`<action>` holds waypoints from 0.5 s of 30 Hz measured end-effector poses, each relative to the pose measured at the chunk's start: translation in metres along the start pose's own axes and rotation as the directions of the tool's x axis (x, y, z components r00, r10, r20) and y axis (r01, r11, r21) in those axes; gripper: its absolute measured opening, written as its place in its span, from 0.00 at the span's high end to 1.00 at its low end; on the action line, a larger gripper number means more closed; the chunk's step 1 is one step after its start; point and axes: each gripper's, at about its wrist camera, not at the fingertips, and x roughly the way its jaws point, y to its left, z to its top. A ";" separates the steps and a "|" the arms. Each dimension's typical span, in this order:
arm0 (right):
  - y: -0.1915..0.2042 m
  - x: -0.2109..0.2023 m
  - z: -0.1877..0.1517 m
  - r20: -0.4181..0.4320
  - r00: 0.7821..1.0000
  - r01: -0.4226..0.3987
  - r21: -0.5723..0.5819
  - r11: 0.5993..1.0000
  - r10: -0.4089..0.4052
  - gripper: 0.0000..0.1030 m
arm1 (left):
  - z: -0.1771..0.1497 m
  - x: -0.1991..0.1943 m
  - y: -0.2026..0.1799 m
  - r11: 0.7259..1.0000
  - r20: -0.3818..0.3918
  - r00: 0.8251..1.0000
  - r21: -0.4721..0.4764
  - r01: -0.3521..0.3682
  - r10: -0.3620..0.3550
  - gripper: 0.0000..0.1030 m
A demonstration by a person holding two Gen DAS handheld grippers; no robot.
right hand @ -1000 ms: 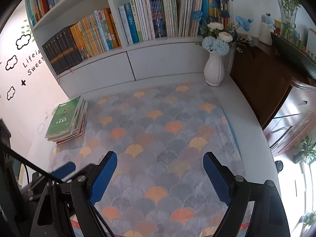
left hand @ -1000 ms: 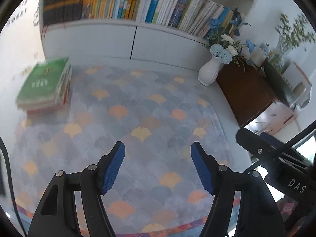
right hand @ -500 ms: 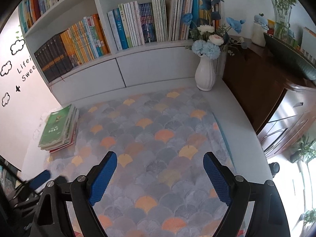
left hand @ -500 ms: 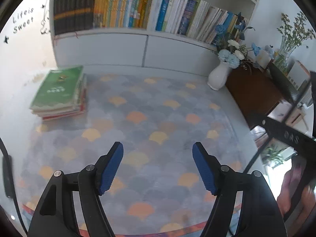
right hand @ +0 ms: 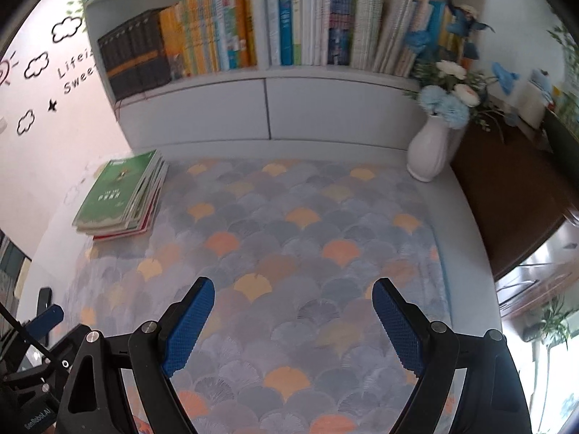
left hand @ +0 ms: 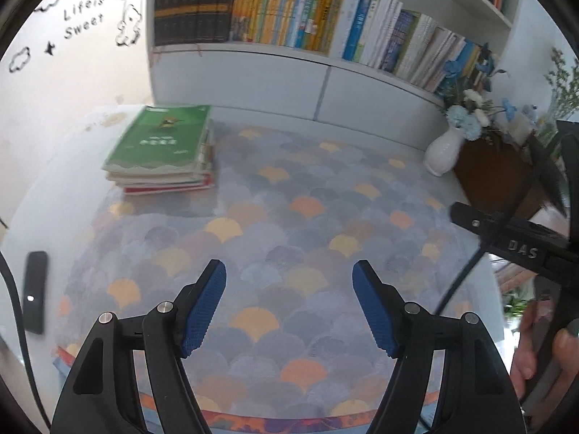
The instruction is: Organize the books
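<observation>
Both views now sit nearer the green-covered stack of paperback books [left hand: 163, 152]. Left gripper [left hand: 289, 307] and right gripper [right hand: 293, 322] released, empty; approach stack squarely, low.

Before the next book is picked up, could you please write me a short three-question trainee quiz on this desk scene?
1. True or false: the left gripper and right gripper are both empty.
2. Which colour is the top cover of the flat stack of books? A red, B green, C black.
3. Fill in: the white ceramic vase of blue and white flowers stands at the ____ back corner of the scallop-patterned grey and orange mat, seen from the right wrist view.

Key: 1 true, both open with nothing between the pads. 2 B. 3 right.
</observation>
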 end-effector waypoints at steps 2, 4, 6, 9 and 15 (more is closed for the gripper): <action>0.002 0.003 0.000 -0.011 1.000 0.001 0.001 1.000 -0.001 0.15 | 0.002 -0.001 0.007 0.999 0.010 0.999 -0.014 -0.032 0.032 0.31; 0.001 0.004 0.002 -0.019 1.000 -0.013 0.009 1.000 0.013 0.15 | 0.004 -0.002 0.013 0.999 0.012 1.000 -0.046 -0.018 0.019 0.31; -0.002 0.005 0.003 -0.022 1.000 -0.015 0.021 1.000 0.016 0.15 | 0.007 -0.003 0.019 0.996 0.013 1.000 -0.084 0.018 -0.017 0.31; -0.009 0.007 0.005 -0.025 1.000 -0.012 0.051 0.999 0.013 0.15 | 0.007 -0.003 0.021 0.995 0.016 1.000 -0.095 0.025 -0.023 0.31; -0.018 0.007 0.003 -0.043 0.999 -0.027 0.115 0.993 0.032 0.15 | 0.014 -0.002 0.014 0.995 0.029 0.999 -0.091 0.030 -0.027 0.31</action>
